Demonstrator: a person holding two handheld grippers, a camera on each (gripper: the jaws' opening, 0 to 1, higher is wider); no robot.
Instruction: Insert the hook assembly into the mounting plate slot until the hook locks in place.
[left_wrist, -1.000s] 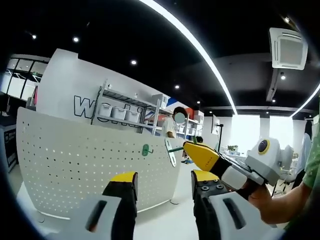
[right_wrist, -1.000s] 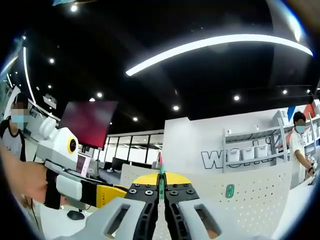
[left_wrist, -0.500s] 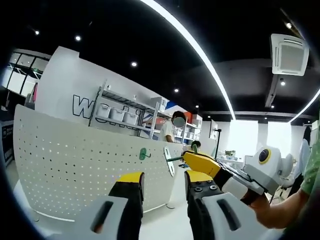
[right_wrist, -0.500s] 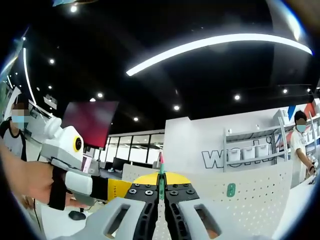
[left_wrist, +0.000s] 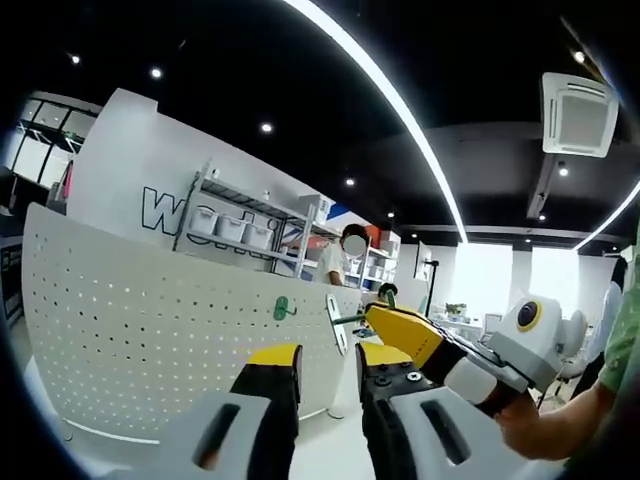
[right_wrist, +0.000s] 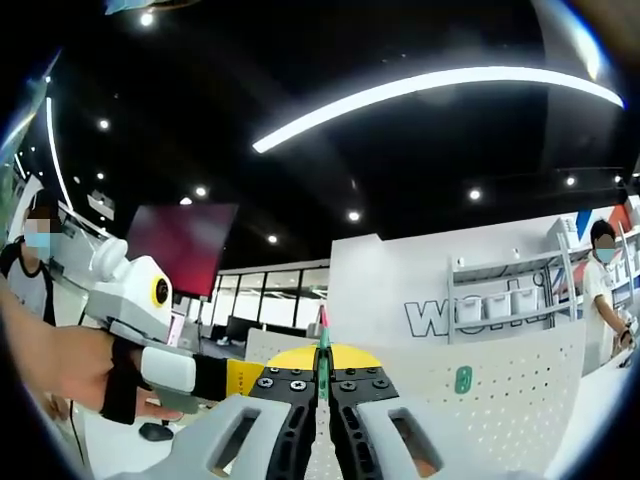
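Right tongs (right_wrist: 321, 385): clamped on green hook assembly (right_wrist: 322, 362)
Left tongs (left_wrist: 327, 362): slightly parted, empty
Pegboard mounting plate (left_wrist: 140, 320): upright, green hook (left_wrist: 283, 309) mounted

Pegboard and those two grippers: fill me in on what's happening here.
A person holds a gripper in each hand in front of a white perforated pegboard. The right gripper is shut on a thin green hook assembly, held edge-on near the board's end. The left gripper carries nothing, its jaws close together with a small gap. One green hook already sits on the pegboard; the held one is not yet in. Shelving and a bystander stand behind.
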